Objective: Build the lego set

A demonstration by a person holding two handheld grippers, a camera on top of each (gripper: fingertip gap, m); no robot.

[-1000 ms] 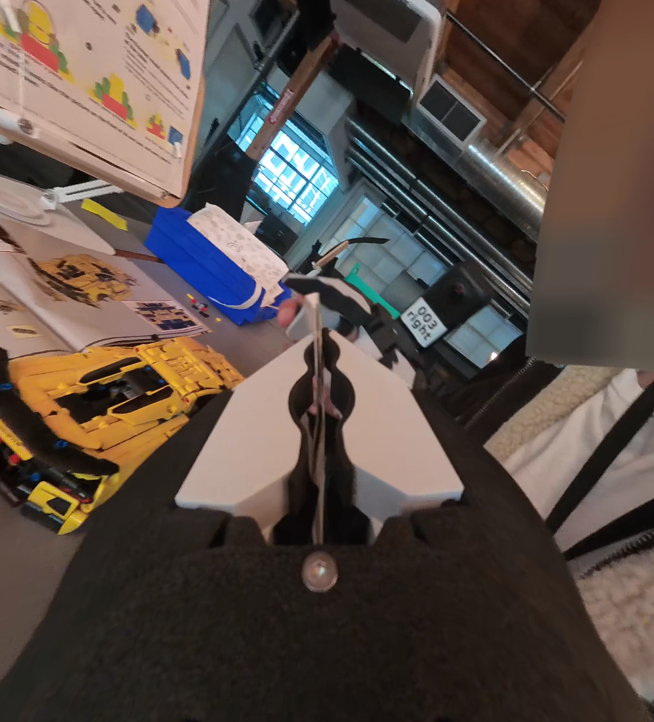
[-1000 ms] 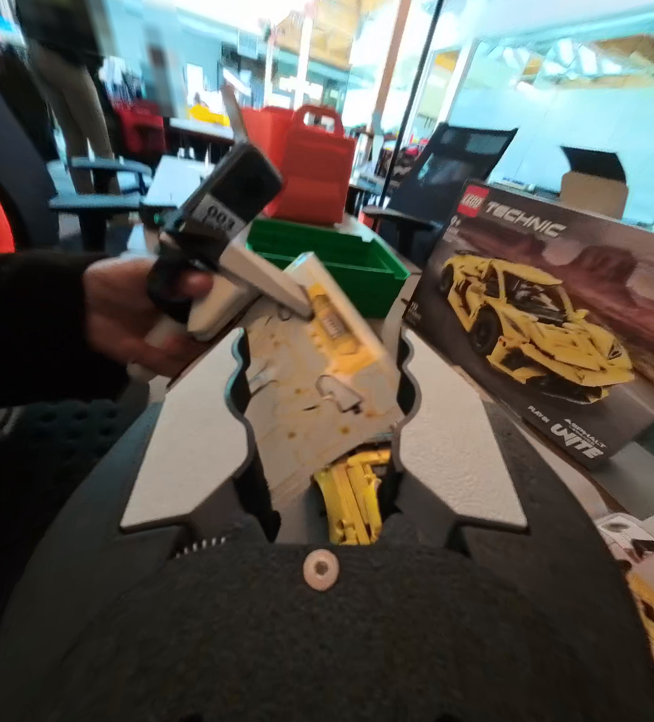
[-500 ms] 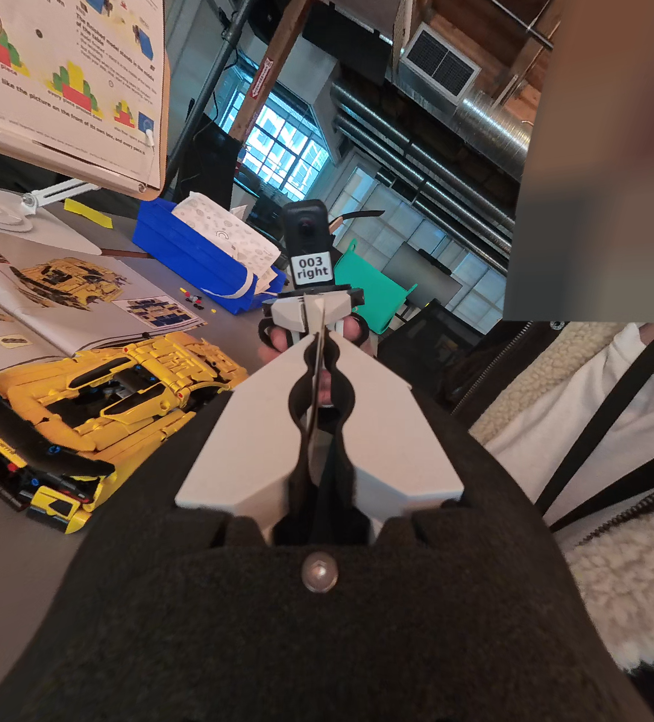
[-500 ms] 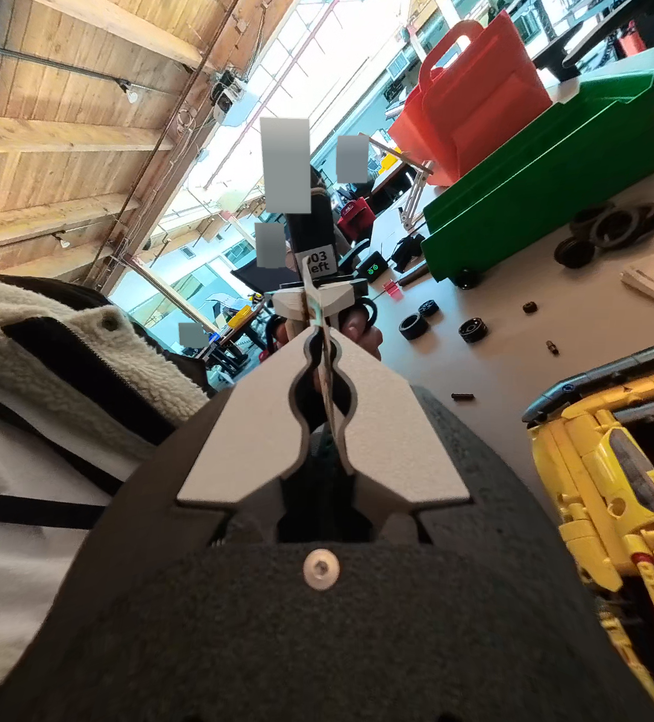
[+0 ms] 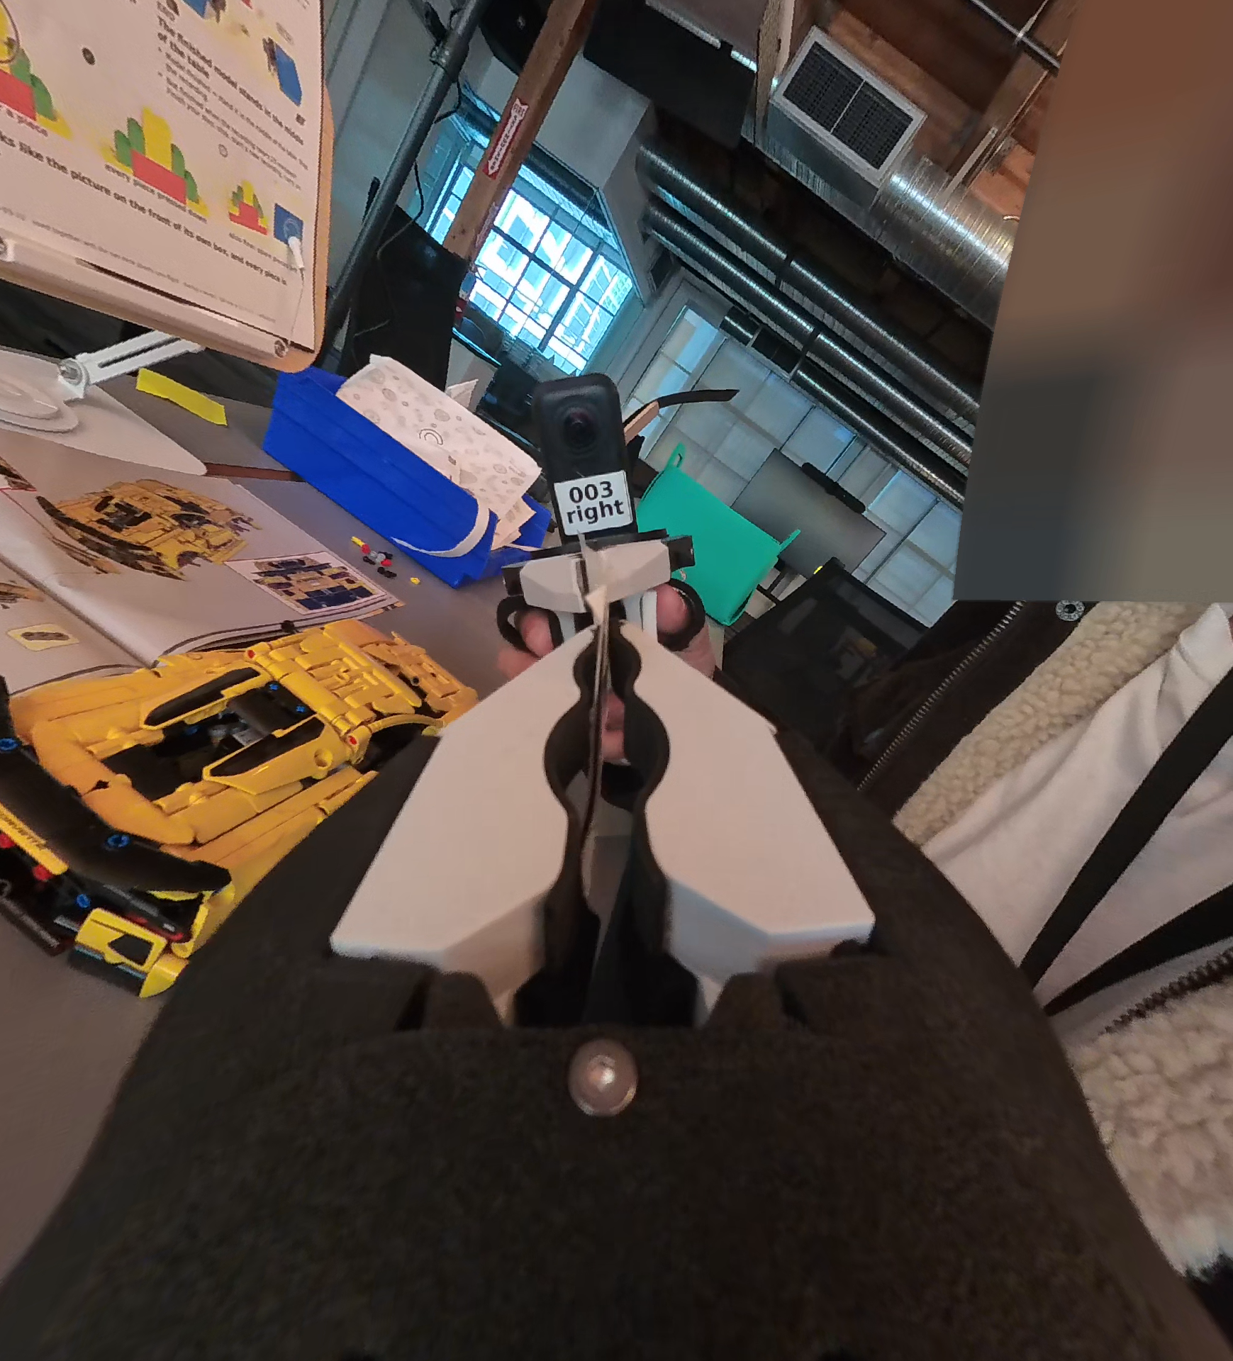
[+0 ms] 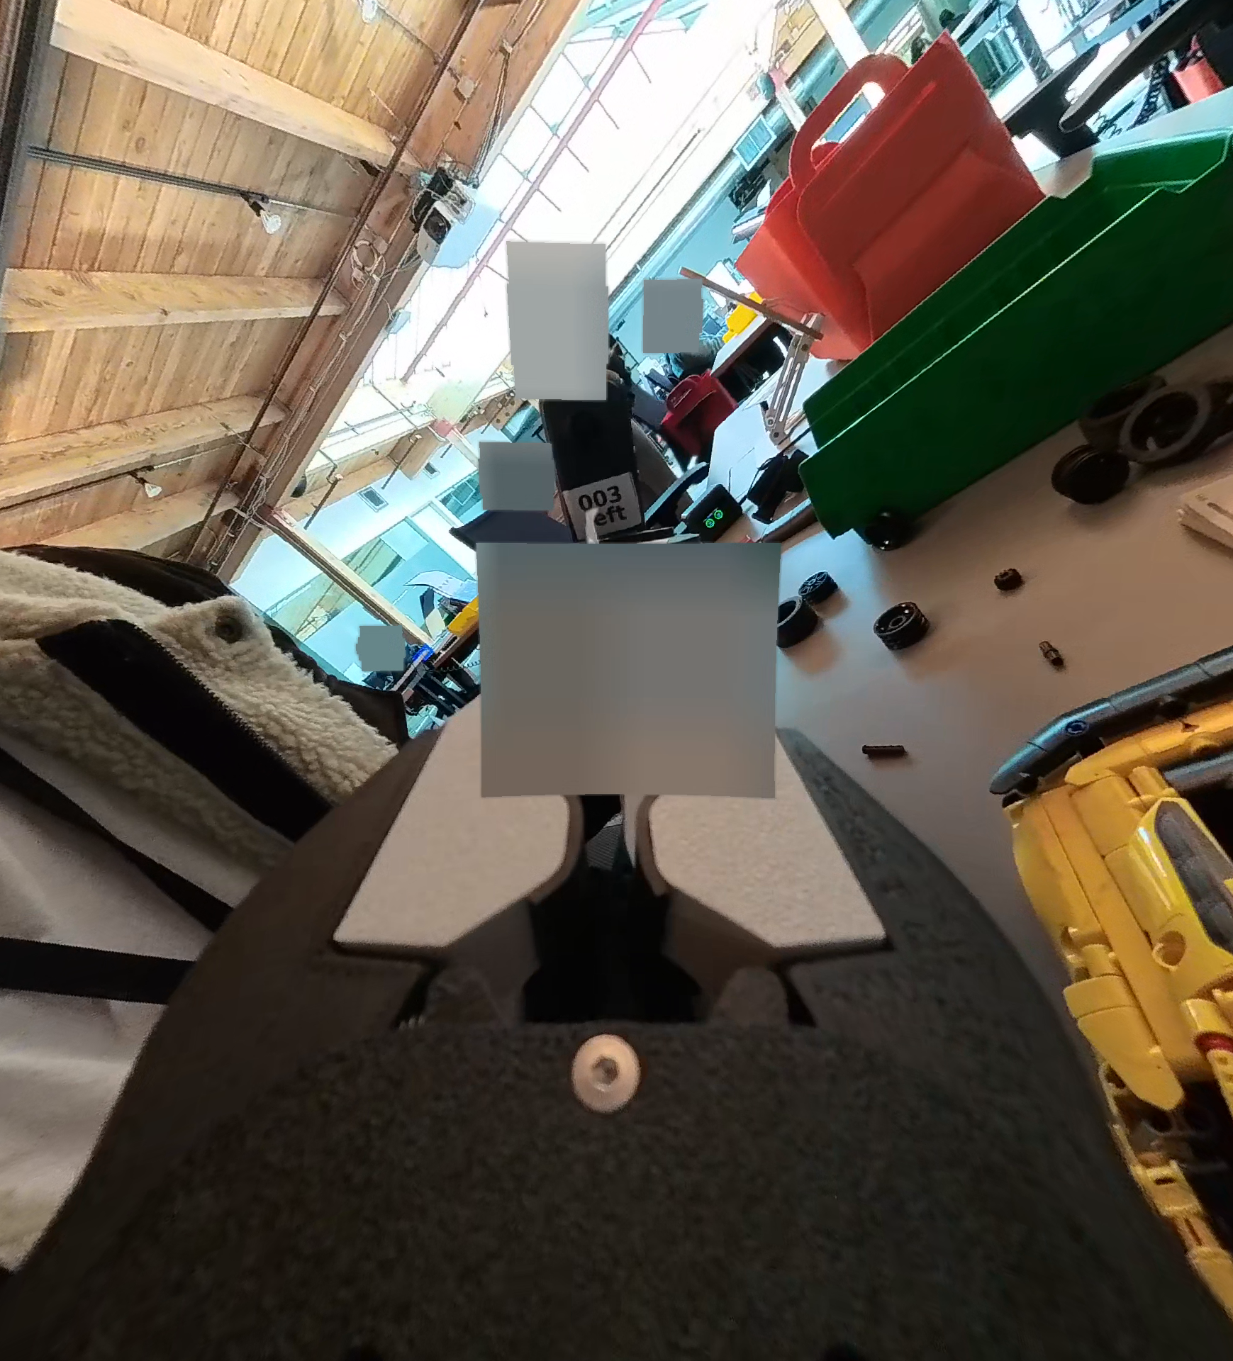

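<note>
A thin sticker sheet [image 5: 597, 707] shows edge-on, held in the air between the two grippers, which face each other. My left gripper [image 5: 602, 635] is shut on its near edge. My right gripper [image 5: 588, 583] is shut on its far edge. In the right wrist view the right gripper's fingers [image 6: 451, 869] stand close together, and a blurred patch covers the tips. The yellow lego car [image 5: 193, 744] lies on the grey table [image 5: 24, 1068] to the left below the grippers. It also shows in the right wrist view [image 6: 1173, 884].
An open instruction booklet [image 5: 120, 515] and a blue bin [image 5: 377, 471] lie behind the car, under a poster board [image 5: 134, 147]. Loose black wheels [image 6: 900, 626], tyres [image 6: 1158, 427], small pins, a green bin [image 6: 1040, 353] and a red bag [image 6: 893, 221] are on the table. A person's fleece coat [image 5: 1114, 810] is close by. Less than 4 cm separates the two grippers' tips. The yellow lego car [image 5: 193, 744] is about equally far from each gripper, around 20 centimetres.
One second ago my right gripper was open, with the sheet held flat before it. It has swung round to face the left gripper and shut on the sheet. The pose has held since.
</note>
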